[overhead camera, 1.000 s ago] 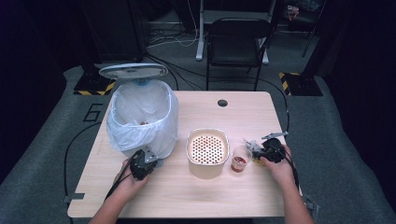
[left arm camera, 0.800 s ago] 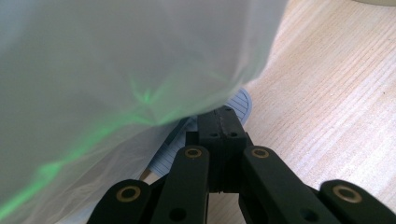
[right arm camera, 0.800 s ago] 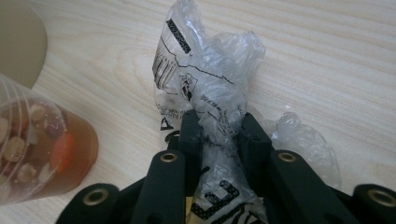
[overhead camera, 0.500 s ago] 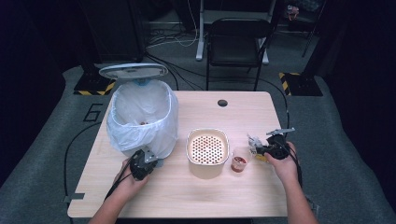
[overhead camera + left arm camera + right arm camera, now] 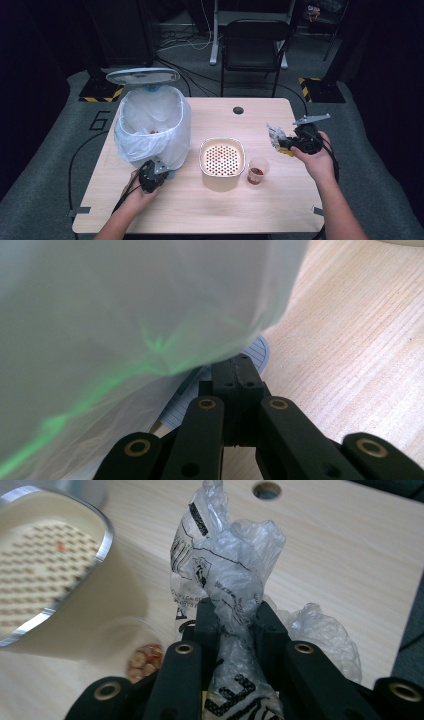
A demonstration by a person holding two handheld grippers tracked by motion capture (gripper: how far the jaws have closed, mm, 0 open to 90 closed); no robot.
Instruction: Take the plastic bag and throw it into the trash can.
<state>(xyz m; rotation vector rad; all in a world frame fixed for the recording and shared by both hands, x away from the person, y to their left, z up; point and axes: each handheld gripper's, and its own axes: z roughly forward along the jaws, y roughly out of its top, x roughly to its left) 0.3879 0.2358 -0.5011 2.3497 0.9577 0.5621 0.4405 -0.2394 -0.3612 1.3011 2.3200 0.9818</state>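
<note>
We see our right gripper (image 5: 286,141) at the right of the high view, jaws clamped on a crumpled plastic wrapper (image 5: 225,585) held above the table (image 5: 210,210), our left gripper (image 5: 159,169) lower left, jaws closed together, empty, against the bin's bag (image 5: 150,125).

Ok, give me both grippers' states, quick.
Left gripper: shut, at the foot of the lined bin, holding nothing that can be made out.
Right gripper: shut on the crumpled plastic wrapper, raised above the table.

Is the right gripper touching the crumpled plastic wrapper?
Touching. The right gripper view shows the right gripper shut on the crumpled plastic wrapper, which is pinched between its two black fingers.
</note>
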